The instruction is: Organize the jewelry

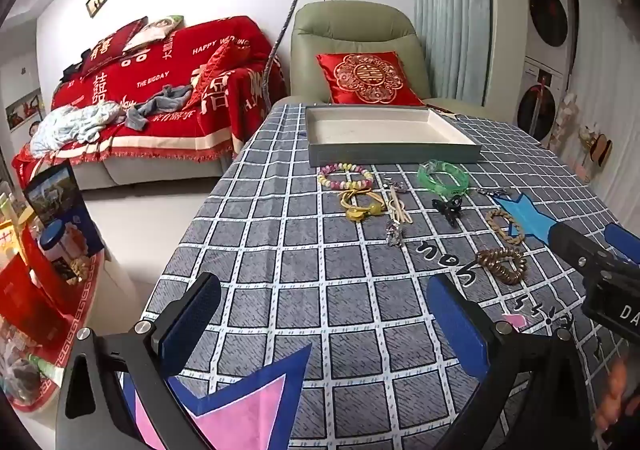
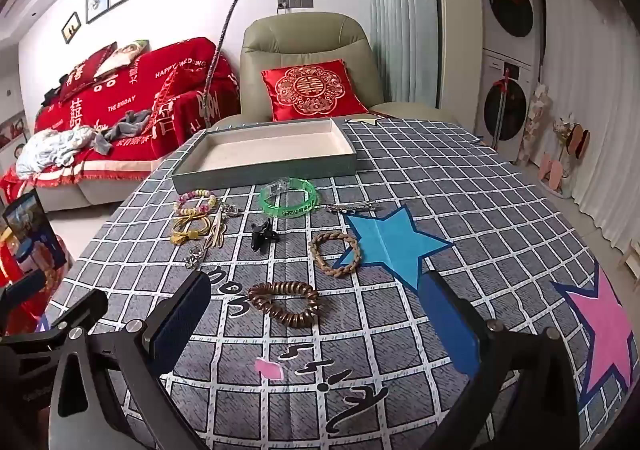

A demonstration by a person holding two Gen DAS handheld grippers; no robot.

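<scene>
Far ahead and to the left of both grippers, the red fringed sofa throw [image 1: 168, 81] carries white print reading "HAPPY WEDDING" and "THE BIGDAY" among large Chinese characters. On the black body of the right gripper [image 1: 612, 282], seen at the left wrist view's right edge, white letters "DA" show, the rest cut off.

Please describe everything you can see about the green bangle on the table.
The green bangle is a translucent ring, glassy or plastic in look, with a small dark label on its near side and a clear tag at its far rim. It lies flat on the checked tablecloth, just in front of the tray. Neither gripper touches it.
</scene>
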